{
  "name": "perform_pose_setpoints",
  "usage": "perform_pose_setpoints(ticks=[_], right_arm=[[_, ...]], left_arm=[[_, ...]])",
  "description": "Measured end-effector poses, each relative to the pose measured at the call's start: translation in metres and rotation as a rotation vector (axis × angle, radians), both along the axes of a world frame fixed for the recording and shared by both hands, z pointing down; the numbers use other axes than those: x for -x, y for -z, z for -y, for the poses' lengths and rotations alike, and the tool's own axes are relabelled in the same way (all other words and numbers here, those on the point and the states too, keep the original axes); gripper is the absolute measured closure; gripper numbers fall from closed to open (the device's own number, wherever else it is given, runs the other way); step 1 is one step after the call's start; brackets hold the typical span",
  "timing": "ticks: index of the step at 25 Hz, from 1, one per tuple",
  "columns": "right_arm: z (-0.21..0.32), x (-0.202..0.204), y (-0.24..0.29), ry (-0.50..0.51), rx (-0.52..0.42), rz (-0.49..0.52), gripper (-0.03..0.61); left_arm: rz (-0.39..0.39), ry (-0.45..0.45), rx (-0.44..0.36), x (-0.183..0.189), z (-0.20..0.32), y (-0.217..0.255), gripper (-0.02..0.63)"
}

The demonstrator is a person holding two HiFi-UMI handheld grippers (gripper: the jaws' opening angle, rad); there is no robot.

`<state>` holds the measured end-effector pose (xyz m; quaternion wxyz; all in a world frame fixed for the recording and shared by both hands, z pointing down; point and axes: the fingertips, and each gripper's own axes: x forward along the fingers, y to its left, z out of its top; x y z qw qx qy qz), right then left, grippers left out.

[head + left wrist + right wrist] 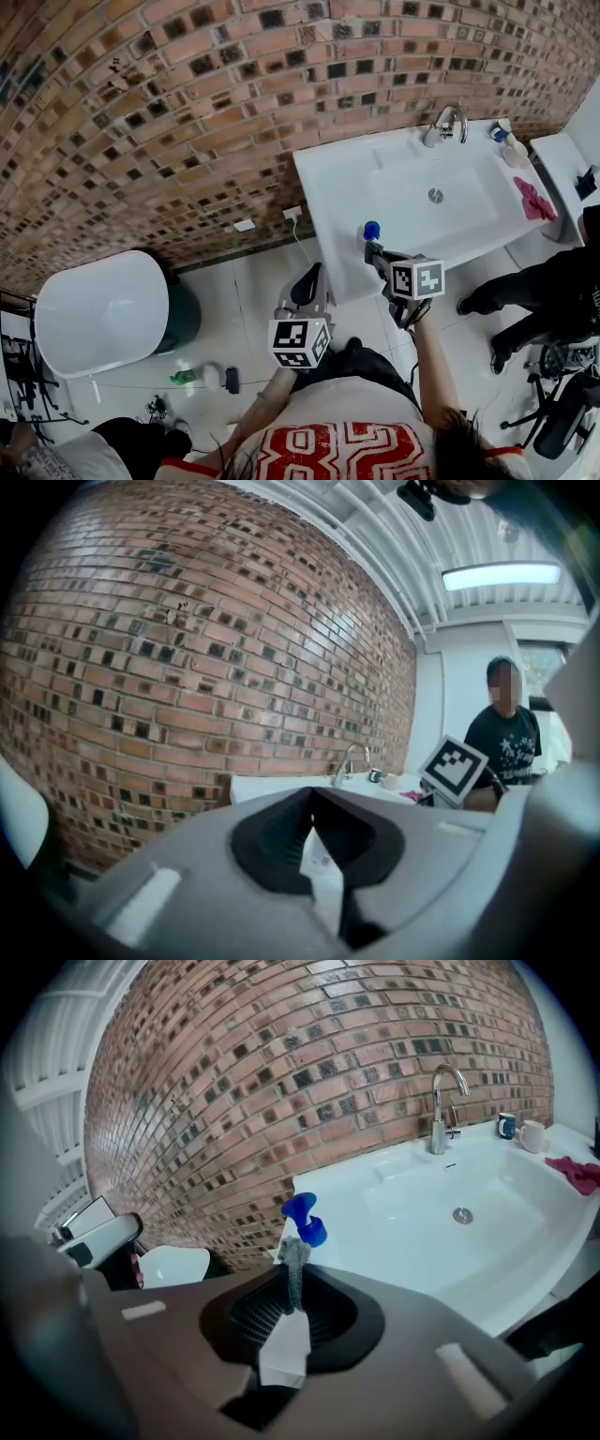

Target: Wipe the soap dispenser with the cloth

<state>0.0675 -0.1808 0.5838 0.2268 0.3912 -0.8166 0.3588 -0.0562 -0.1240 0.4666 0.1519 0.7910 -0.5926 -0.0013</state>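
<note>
The soap dispenser shows only its blue pump head (371, 230) (305, 1217), at the front left of the white sink (328, 187) (525, 1232). My right gripper (373, 249) (292, 1274) is just in front of it. It is shut on a thin strip of grey cloth (293, 1260) that sticks up from the jaws and hides the dispenser's body. My left gripper (309, 278) (314, 803) hangs left of the sink over the floor, shut, with nothing held. A pink cloth (536, 199) (577, 1173) lies on the sink's right side.
A faucet (448, 125) (441, 1110) and a cup (514, 152) stand at the sink's back. The brick wall (187, 112) runs behind. A white toilet (103, 309) stands to the left, with a green bottle (183, 377) on the floor nearby. Another person (539, 286) stands right of the sink.
</note>
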Motion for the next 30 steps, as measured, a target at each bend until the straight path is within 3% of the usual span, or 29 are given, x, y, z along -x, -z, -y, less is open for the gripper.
perform_pose_setpoints(ticks=[11, 15, 22, 30], right_arm=[[0.014, -0.037, -0.005, -0.094, 0.018, 0.027, 0.531], [0.003, -0.029, 0.002, -0.029, -0.047, 0.034, 0.531], [-0.014, -0.008, -0.029, 0.059, -0.073, -0.023, 0.531], [-0.006, -0.016, -0.059, 0.061, -0.075, -0.083, 0.531]], left_arm=[[-0.005, 0.008, 0.009, 0.004, 0.002, -0.003, 0.611], [-0.007, -0.007, 0.009, -0.001, 0.003, -0.003, 0.611], [-0.003, -0.066, 0.011, -0.022, 0.003, -0.005, 0.611], [0.015, -0.146, 0.009, -0.049, 0.002, -0.007, 0.611]])
